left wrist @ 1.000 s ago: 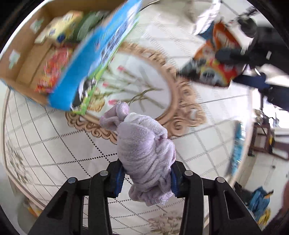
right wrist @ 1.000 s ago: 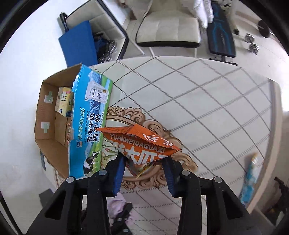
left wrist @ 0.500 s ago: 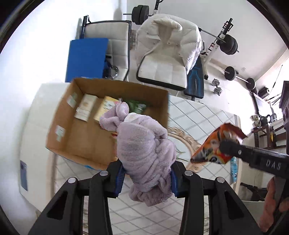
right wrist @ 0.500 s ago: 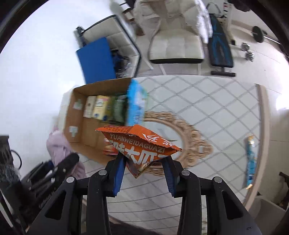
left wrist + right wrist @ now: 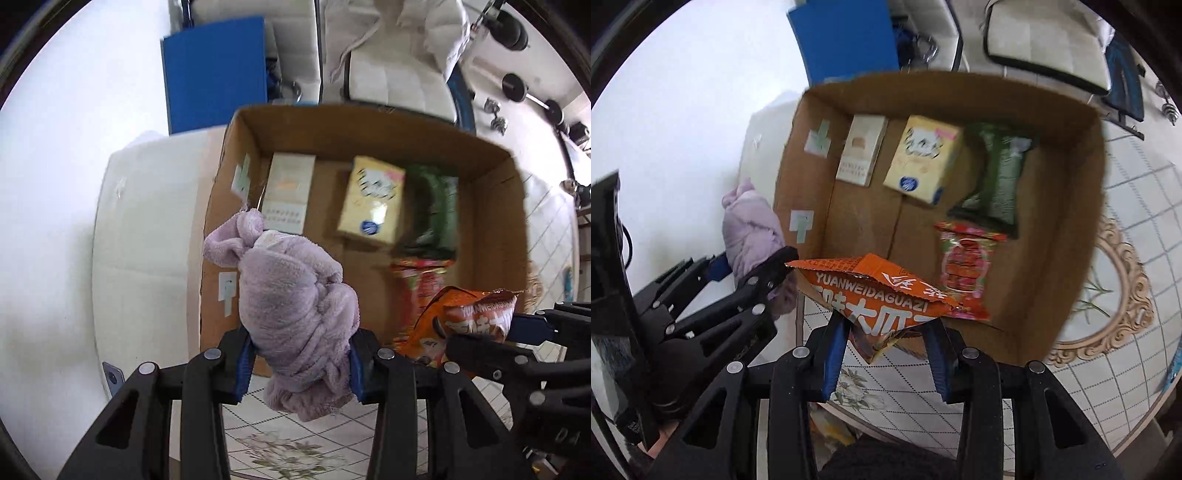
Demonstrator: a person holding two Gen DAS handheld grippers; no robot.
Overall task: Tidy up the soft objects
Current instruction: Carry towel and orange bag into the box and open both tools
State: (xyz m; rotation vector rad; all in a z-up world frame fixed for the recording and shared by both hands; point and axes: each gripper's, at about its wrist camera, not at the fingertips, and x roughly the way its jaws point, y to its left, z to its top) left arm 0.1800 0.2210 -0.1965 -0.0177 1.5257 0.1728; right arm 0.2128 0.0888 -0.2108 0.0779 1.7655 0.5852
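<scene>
The left gripper (image 5: 301, 363) is clamped on a bundled lilac fleece cloth (image 5: 295, 306), its blue-padded fingers (image 5: 244, 363) pressing both sides of the bundle; a knotted end sticks up above the jaws. In the right wrist view this cloth (image 5: 753, 236) hangs just outside the left wall of the cardboard box (image 5: 1067, 288), above the tabletop's left edge.

The box (image 5: 495, 236) stands open on the tiled tabletop (image 5: 1108, 387), near its left edge. Along its far wall lie a pale slim carton (image 5: 862, 151), a yellow carton (image 5: 921, 160) tilted beside it, and a dark green packet (image 5: 999, 177). Nearer the front wall lies a red snack packet (image 5: 966, 269).

The right gripper (image 5: 886, 356) is closed on an orange snack bag (image 5: 886, 295), pinching its lower part between blue-padded fingers (image 5: 833, 356). The bag is held over the box's front wall, overlapping the red packet in view. To the right of the box, an ornate oval frame pattern (image 5: 1130, 288) shows on the tabletop.
</scene>
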